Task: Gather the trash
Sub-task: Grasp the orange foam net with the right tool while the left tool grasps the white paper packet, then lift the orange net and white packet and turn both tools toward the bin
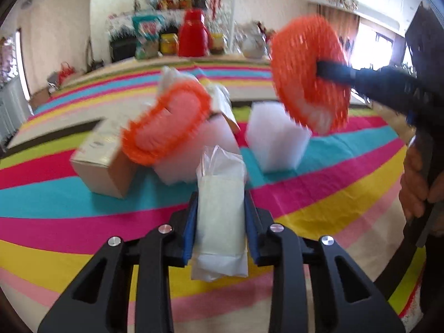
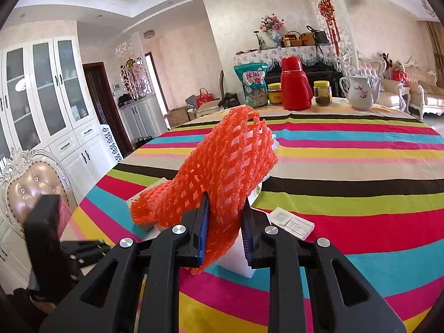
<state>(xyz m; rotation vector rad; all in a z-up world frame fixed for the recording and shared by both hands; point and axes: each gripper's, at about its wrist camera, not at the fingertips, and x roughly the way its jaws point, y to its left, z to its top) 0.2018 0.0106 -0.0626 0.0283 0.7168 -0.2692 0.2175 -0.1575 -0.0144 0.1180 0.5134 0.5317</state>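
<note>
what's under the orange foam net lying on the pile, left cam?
The orange foam net rests on a cardboard box and a white foam block; anything deeper is covered.

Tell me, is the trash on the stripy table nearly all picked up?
Not yet. No bin shows, so nothing looks finished. In hand: the right gripper pinches an orange foam net sleeve, and the left gripper has a white plastic-wrapped packet between its fingers. Left on the striped tablecloth: another orange foam net, white foam blocks and a brown cardboard box.

White cabinets, pink walls — bright window
</note>
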